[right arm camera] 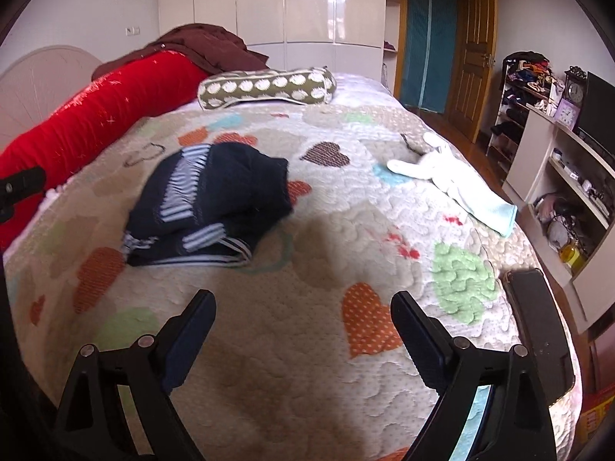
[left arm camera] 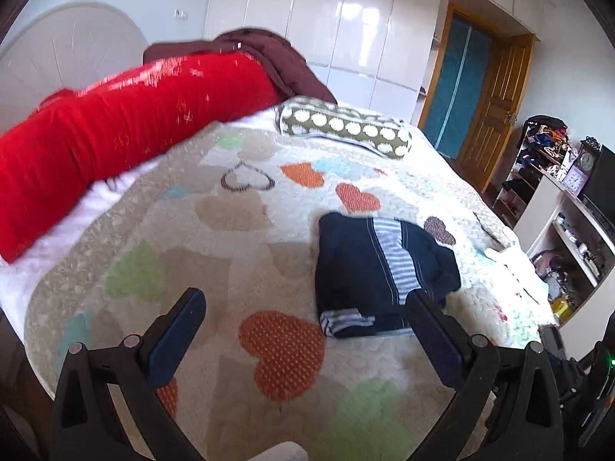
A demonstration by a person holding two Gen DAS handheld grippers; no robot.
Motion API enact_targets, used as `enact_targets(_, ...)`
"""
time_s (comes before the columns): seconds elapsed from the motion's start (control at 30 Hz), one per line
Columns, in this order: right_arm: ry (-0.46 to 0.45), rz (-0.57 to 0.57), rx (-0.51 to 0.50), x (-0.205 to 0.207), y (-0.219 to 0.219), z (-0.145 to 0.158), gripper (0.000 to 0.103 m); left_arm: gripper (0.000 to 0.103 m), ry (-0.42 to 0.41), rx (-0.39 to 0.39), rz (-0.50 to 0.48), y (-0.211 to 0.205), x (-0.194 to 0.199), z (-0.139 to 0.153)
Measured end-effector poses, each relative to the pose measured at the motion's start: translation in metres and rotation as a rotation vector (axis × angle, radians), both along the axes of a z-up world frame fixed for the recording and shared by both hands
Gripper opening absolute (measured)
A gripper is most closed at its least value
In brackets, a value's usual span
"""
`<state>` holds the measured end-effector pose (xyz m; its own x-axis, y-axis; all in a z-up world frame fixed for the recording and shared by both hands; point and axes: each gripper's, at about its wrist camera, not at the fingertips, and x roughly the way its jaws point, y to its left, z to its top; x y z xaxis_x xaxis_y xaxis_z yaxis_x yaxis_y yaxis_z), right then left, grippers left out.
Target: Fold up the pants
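Dark navy pants (left arm camera: 369,269) with white-striped side bands lie folded in a compact bundle on the heart-patterned bedspread (left arm camera: 230,253). They also show in the right wrist view (right arm camera: 215,207), left of centre. My left gripper (left arm camera: 303,299) is open and empty above the bed, its right finger just in front of the bundle's near edge. My right gripper (right arm camera: 303,303) is open and empty, held above the bedspread (right arm camera: 307,345) nearer than the pants and to their right.
A long red bolster (left arm camera: 115,130) and a brown blanket (left arm camera: 261,53) lie at the headboard. A green dotted pillow (right arm camera: 265,86) sits beyond the pants. A pale folded garment (right arm camera: 461,192) lies at right. A black object (right arm camera: 538,330) rests at the bed's right edge. Shelves (right arm camera: 569,176) stand beyond.
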<state>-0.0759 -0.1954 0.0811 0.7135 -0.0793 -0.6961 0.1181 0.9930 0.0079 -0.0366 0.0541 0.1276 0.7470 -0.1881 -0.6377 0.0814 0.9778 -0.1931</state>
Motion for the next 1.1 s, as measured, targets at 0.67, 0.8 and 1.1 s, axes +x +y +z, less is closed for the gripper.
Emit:
enact_targets(0.67, 0.052, -0.020, -0.086, -0.006, 0.011, -0.005, 0.095, 0.103, 0.097, 0.086, -0.072, -0.034, -0.018, -0.042)
enact_targets(0.8, 0.026, -0.016, -0.107, -0.010, 0.014, 0.000, 0.095, 0.103, 0.092, 0.089, -0.085, -0.037, -0.021, -0.039)
enact_targets(1.1, 0.002, -0.024, -0.101, -0.016, 0.012, 0.006, 0.095, 0.103, 0.080, 0.110, -0.098, -0.043, -0.031, -0.034)
